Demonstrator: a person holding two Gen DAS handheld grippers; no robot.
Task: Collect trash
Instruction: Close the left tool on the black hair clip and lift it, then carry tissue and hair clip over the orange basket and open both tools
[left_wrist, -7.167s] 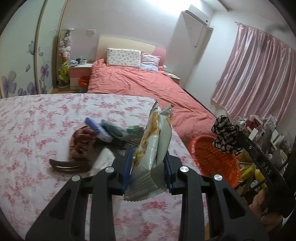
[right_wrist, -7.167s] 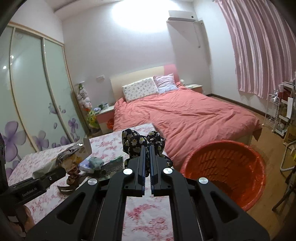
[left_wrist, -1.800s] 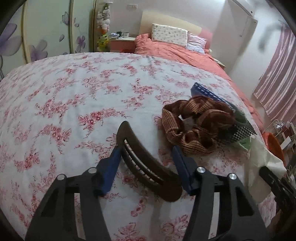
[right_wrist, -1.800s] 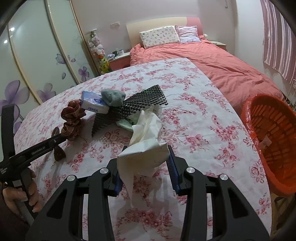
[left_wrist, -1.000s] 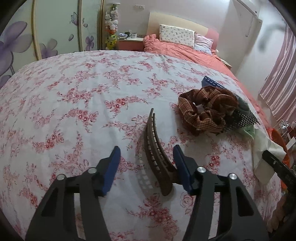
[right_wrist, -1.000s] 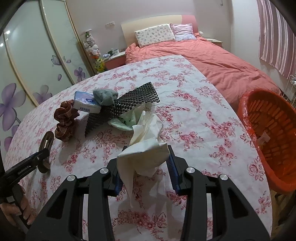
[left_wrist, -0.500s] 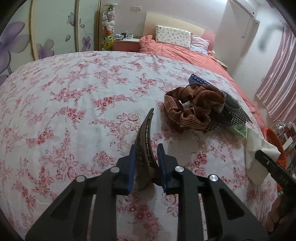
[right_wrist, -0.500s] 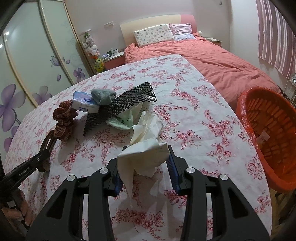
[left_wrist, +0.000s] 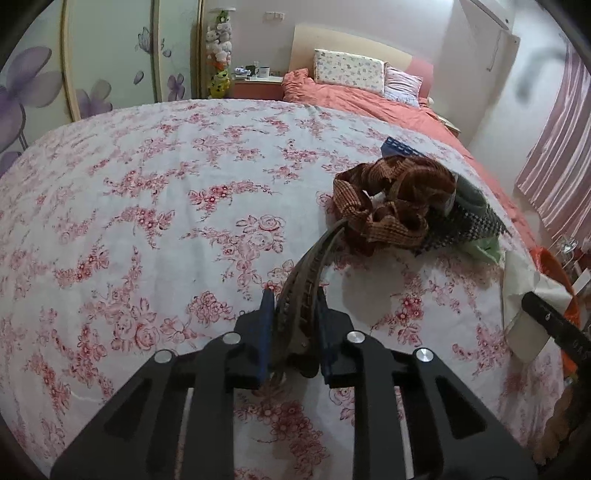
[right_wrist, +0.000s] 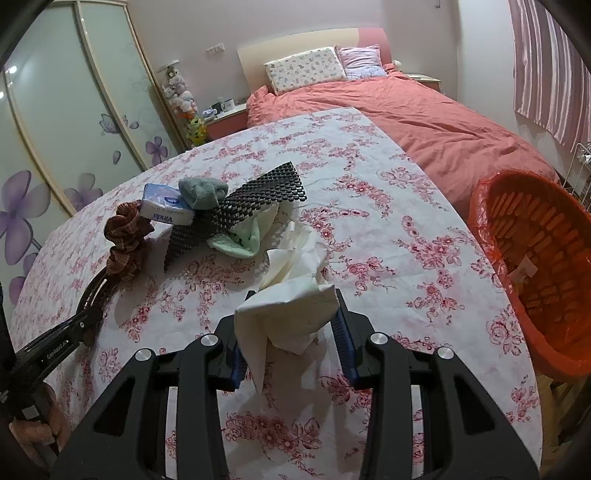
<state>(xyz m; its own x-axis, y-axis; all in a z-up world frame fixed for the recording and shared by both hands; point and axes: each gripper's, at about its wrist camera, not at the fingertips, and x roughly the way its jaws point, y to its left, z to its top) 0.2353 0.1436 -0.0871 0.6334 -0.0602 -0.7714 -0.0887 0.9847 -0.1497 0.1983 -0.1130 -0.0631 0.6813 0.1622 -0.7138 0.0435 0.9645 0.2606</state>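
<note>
My left gripper (left_wrist: 293, 325) is shut on a curved brown hair clip (left_wrist: 308, 273) and holds it just above the floral tablecloth (left_wrist: 147, 206), its tip near a brown checked scrunchie (left_wrist: 391, 206). My right gripper (right_wrist: 290, 332) is shut on a crumpled white tissue (right_wrist: 291, 291) above the tablecloth (right_wrist: 388, 229). The orange trash basket (right_wrist: 532, 266) stands off the table's right edge. In the right wrist view the left gripper (right_wrist: 88, 314) with the clip is at the left.
A heap lies on the table: scrunchie (right_wrist: 123, 236), blue tissue pack (right_wrist: 166, 210), grey-green cloth (right_wrist: 203, 192), black mesh mat (right_wrist: 240, 206), pale green cloth (right_wrist: 243, 232). A bed with a pink cover (right_wrist: 424, 114) stands behind. Wardrobe doors (right_wrist: 55, 110) are at the left.
My left gripper closed on the hair clip, lifted it off the cloth and carried it toward the scrunchie. My right gripper keeps holding the tissue and has barely moved.
</note>
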